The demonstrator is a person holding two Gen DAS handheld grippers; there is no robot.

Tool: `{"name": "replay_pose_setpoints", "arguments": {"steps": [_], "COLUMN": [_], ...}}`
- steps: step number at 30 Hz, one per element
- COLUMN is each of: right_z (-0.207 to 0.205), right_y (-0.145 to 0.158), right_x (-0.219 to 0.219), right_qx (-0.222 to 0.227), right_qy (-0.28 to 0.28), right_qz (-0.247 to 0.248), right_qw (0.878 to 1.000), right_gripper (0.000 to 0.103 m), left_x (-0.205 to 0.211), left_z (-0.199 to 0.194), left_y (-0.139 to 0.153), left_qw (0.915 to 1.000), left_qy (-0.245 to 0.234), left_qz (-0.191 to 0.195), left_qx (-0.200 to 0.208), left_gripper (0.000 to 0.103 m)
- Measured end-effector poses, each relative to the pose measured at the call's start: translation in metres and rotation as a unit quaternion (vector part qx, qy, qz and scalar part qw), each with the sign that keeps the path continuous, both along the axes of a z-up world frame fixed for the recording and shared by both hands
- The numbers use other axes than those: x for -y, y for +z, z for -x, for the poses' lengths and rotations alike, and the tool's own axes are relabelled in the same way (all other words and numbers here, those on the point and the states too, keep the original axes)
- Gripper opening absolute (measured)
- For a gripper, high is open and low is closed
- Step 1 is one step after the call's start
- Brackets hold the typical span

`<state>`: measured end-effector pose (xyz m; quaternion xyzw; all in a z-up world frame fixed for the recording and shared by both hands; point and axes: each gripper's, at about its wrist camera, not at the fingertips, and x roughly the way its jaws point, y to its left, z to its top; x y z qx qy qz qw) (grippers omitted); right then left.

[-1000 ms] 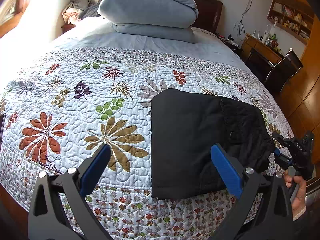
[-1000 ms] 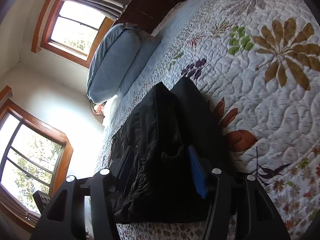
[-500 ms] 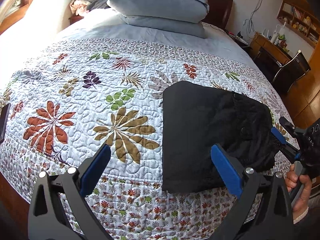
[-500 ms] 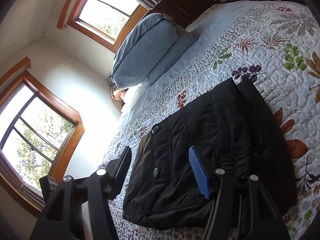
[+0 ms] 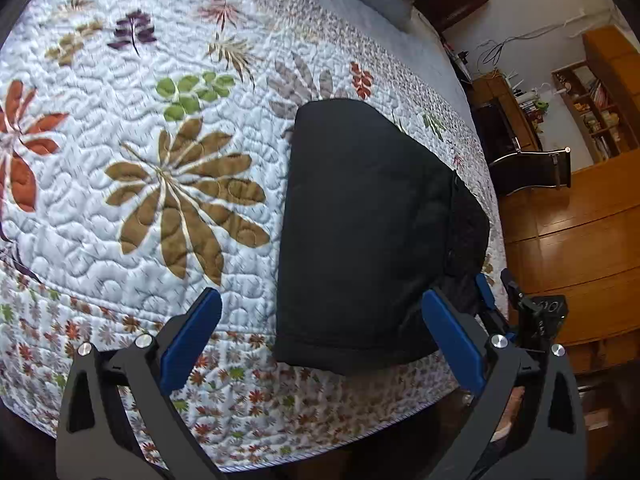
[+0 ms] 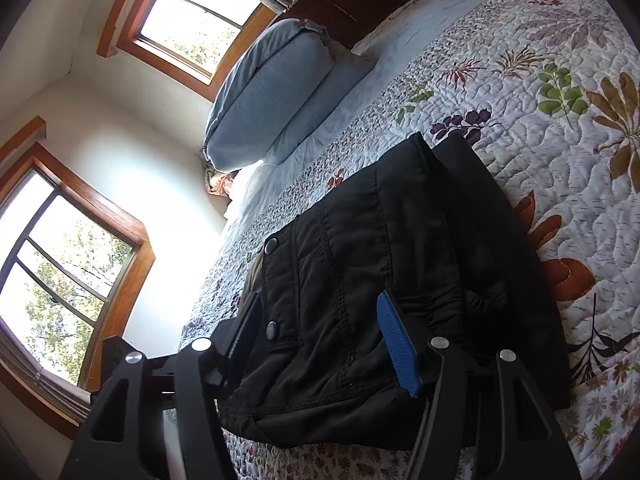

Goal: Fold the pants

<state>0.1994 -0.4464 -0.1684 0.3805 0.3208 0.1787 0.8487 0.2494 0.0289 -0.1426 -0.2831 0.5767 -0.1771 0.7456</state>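
The folded black quilted pants (image 5: pixel 360 232) lie on the bed's white leaf-patterned quilt (image 5: pixel 140 200), near its foot edge. My left gripper (image 5: pixel 320 336) hangs wide open and empty above them. My right gripper (image 6: pixel 324 336) straddles their waistband end, spread open, clamping nothing.
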Motion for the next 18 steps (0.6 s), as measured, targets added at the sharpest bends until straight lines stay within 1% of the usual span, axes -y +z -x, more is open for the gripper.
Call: {"name": "replay_pose_setpoints", "arguments": {"steps": [2, 4, 5, 7, 8, 9, 12, 16, 18], "right_z": [0.004, 0.007, 0.009, 0.012, 0.013, 0.015, 0.020, 0.023, 0.024], "right_y": [0.003, 0.007, 0.009, 0.012, 0.014, 0.016, 0.022, 0.024, 0.025], "right_x": [0.002, 0.004, 0.005, 0.007, 0.008, 0.009, 0.014, 0.022, 0.024], "right_qx": [0.006, 0.012, 0.015, 0.018, 0.020, 0.021, 0.025, 0.024, 0.025], "right_qy": [0.001, 0.000, 0.000, 0.002, 0.003, 0.002, 0.001, -0.003, -0.003], "right_qz": [-0.008, -0.010, -0.010, -0.011, -0.009, -0.007, 0.002, 0.008, 0.013], "right_qw": [1.000, 1.000, 1.000, 1.000, 1.000, 1.000, 1.000, 1.000, 1.000], "right_gripper": [0.069, 0.070, 0.070, 0.070, 0.070, 0.071, 0.074, 0.075, 0.075], "left_x": [-0.002, 0.001, 0.002, 0.005, 0.006, 0.008, 0.016, 0.027, 0.032], "left_z": [-0.008, -0.015, -0.018, -0.024, -0.026, -0.028, -0.031, -0.034, -0.035], "left_y": [-0.012, -0.024, -0.030, -0.041, -0.048, -0.055, -0.070, -0.086, -0.090], "left_qw": [0.9976, 0.9922, 0.9883, 0.9814, 0.9790, 0.9778, 0.9781, 0.9706, 0.9707], "left_qy": [-0.008, -0.022, -0.031, -0.033, -0.032, -0.030, -0.033, -0.034, -0.032], "left_qz": [0.058, 0.105, 0.130, 0.165, 0.173, 0.172, 0.159, 0.189, 0.188], "left_qx": [-0.036, -0.063, -0.074, -0.093, -0.104, -0.116, -0.131, -0.145, -0.147], "left_gripper": [0.100, 0.100, 0.100, 0.100, 0.100, 0.100, 0.100, 0.100, 0.100]}}
